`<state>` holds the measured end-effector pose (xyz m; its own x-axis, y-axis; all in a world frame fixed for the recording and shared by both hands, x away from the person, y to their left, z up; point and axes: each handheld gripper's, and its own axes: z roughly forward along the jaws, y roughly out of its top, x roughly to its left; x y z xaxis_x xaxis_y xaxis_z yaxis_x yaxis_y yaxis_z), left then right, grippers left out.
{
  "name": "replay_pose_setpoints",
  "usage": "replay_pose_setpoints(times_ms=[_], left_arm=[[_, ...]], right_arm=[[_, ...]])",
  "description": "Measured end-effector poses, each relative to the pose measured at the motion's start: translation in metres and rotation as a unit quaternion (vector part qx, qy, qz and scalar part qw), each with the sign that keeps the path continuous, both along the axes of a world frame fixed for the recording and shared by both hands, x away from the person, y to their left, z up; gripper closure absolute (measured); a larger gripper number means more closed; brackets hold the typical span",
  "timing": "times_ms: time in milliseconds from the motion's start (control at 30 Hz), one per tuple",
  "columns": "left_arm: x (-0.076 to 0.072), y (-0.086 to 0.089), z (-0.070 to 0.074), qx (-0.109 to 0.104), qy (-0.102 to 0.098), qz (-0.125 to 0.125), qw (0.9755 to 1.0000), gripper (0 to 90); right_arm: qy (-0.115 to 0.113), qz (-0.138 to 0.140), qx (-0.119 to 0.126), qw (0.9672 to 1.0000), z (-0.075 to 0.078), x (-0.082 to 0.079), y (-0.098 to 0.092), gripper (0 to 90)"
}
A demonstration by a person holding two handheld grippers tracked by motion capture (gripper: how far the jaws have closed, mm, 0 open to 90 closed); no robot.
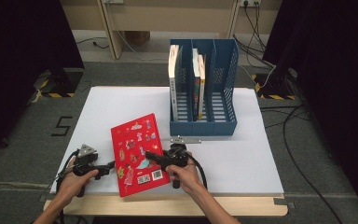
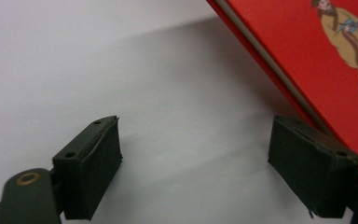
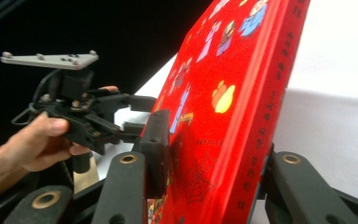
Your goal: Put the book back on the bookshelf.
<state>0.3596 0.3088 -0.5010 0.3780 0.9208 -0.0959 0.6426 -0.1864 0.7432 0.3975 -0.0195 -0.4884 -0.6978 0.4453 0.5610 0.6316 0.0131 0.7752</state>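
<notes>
A red picture book point(image 1: 137, 154) lies on the white table top point(image 1: 247, 154), near the front. My right gripper point(image 1: 152, 156) is shut on its right, spine-side edge. In the right gripper view the red book point(image 3: 228, 93) stands between the jaws of my right gripper point(image 3: 214, 158), one pad on the cover and the other behind the spine. My left gripper point(image 1: 110, 166) is open just left of the book. In the left gripper view my left gripper point(image 2: 196, 158) has bare table between its pads, and the book's point(image 2: 307, 46) edge rises beside the right pad.
A blue three-slot file rack point(image 1: 203, 127) stands behind the book at the middle of the table. It holds upright books in its left slot point(image 1: 173, 70) and middle slot point(image 1: 198, 79). Cables run over the floor at the right.
</notes>
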Motion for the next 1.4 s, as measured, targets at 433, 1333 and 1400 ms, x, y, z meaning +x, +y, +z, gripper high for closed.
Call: replay_pose_setpoints(times_ms=[433, 1333, 1400], left_arm=[[0.007, 0.009, 0.012, -0.066, -0.007, 0.018, 0.9977, 23.4], [0.024, -0.003, 0.039, -0.143, -0.038, 0.015, 0.9888, 19.6], [0.024, -0.005, 0.037, -0.14, -0.035, 0.013, 0.9894, 19.5]], right_arm=[[-0.061, 0.03, 0.034, 0.9971, 0.021, -0.009, 0.005, 71.5], [-0.279, 0.06, -0.026, 0.9582, 0.06, -0.009, -0.024, 70.9], [-0.28, 0.061, -0.024, 0.9578, 0.057, -0.014, -0.03, 71.0]])
